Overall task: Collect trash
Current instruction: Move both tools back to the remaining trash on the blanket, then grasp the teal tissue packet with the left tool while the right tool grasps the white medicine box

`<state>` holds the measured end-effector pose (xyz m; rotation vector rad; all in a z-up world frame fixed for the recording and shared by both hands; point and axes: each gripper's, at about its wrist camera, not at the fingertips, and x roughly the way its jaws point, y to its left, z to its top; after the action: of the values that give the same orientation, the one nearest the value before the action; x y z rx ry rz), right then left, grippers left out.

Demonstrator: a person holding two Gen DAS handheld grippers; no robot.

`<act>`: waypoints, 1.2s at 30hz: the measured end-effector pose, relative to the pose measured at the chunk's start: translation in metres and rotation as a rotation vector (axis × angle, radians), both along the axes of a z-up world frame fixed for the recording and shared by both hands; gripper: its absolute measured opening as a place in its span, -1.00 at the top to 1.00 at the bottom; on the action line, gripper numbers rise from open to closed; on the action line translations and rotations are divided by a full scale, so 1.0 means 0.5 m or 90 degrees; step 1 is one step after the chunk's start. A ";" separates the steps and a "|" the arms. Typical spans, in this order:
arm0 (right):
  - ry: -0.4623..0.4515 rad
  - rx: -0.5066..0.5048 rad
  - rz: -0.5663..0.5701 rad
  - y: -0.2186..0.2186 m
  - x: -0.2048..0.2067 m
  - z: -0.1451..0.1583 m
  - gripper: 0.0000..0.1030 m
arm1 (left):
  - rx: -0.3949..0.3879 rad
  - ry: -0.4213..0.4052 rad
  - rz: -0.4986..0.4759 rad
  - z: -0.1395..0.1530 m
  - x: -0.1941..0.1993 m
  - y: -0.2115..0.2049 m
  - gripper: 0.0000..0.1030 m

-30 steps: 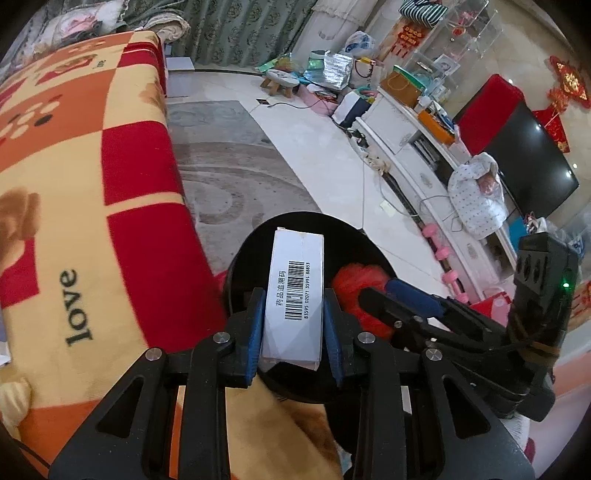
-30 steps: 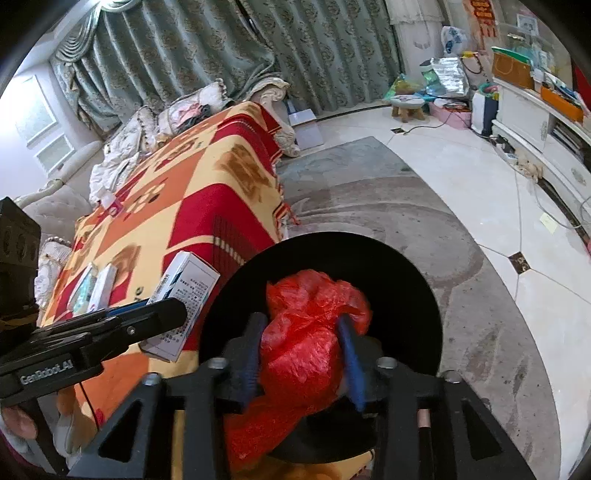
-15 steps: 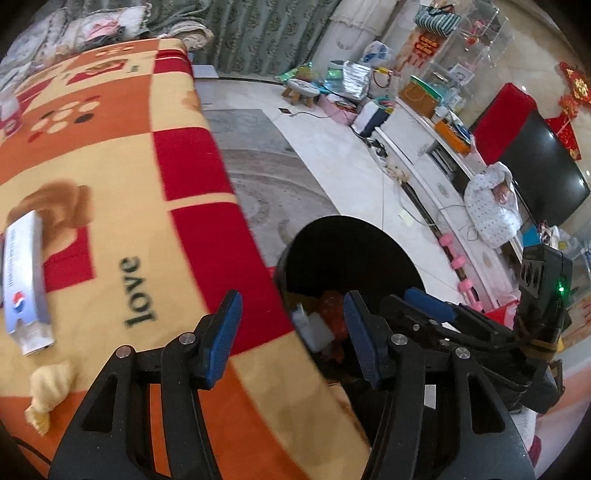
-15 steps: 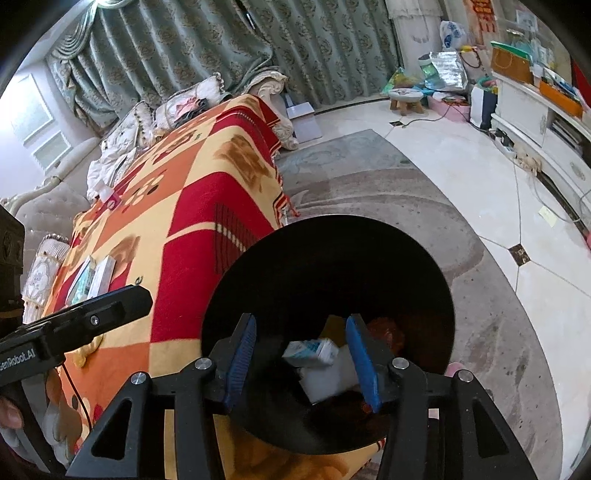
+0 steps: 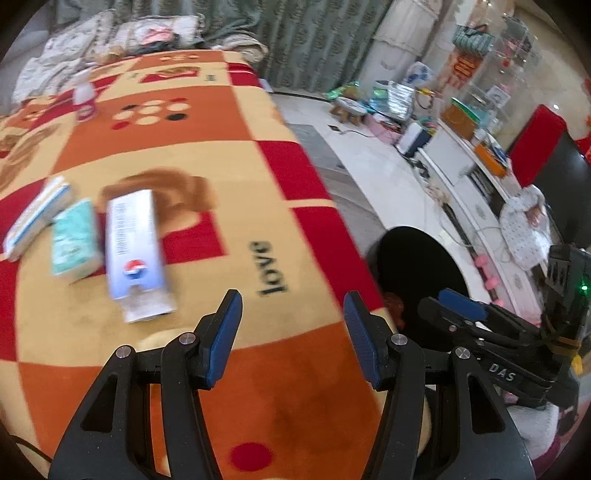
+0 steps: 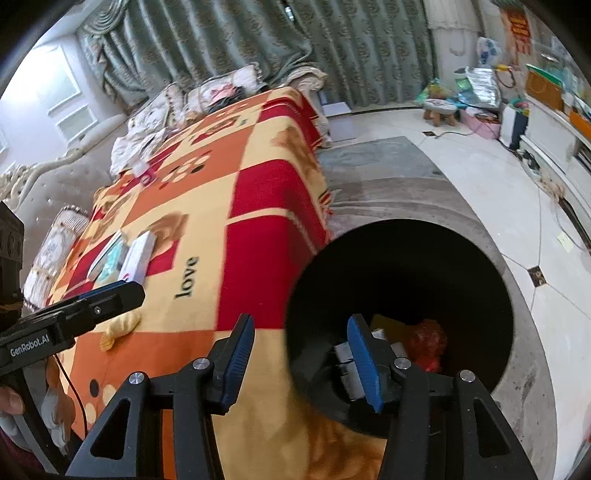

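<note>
My left gripper (image 5: 291, 334) is open and empty above the red, orange and yellow blanket (image 5: 229, 155). Ahead and to its left lie a white box with a red-blue logo (image 5: 135, 254), a teal packet (image 5: 75, 238) and a white-blue box (image 5: 38, 218). The black round bin (image 5: 417, 280) stands off the blanket's right edge. My right gripper (image 6: 301, 354) is open and empty at the bin's (image 6: 402, 258) near left rim. Inside the bin lie a red bag (image 6: 428, 343) and white boxes (image 6: 349, 363). The three boxes (image 6: 125, 254) also show in the right wrist view.
A small pink-white bottle (image 5: 85, 98) stands far back on the blanket. Pillows (image 5: 147, 35) and curtains lie behind. A grey rug (image 6: 388, 177) and tiled floor (image 6: 491, 184) surround the bin. A white TV cabinet (image 5: 461, 173) runs along the right wall.
Both grippers opened and dropped the white box and the red bag into the bin. Both have since swung left toward the blanket; the left now faces the boxes there.
</note>
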<state>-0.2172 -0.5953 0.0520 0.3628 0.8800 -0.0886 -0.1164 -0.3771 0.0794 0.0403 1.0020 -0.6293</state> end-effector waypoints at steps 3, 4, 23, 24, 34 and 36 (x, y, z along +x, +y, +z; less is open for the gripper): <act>0.000 -0.001 0.017 0.029 0.011 0.004 0.01 | 0.017 -0.014 0.024 0.004 0.003 0.040 -0.08; 0.000 -0.002 0.025 0.043 0.017 0.006 0.01 | 0.020 -0.017 0.031 0.004 0.004 0.053 -0.08; 0.014 -0.011 0.151 0.243 0.110 -0.001 -0.08 | 0.056 -0.009 0.143 -0.030 0.052 0.275 -0.08; 0.016 -0.010 0.158 0.252 0.116 -0.002 -0.09 | 0.058 -0.007 0.150 -0.033 0.057 0.287 -0.08; 0.024 -0.014 0.222 0.356 0.226 -0.020 -0.10 | 0.053 0.014 0.209 -0.046 0.095 0.390 -0.08; 0.035 -0.022 0.237 0.383 0.267 -0.033 -0.10 | 0.045 0.017 0.215 -0.044 0.106 0.398 -0.08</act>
<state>-0.0838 -0.4039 0.0354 0.1600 0.9855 0.2309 -0.0634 -0.1780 0.0576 -0.0740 1.0284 -0.2856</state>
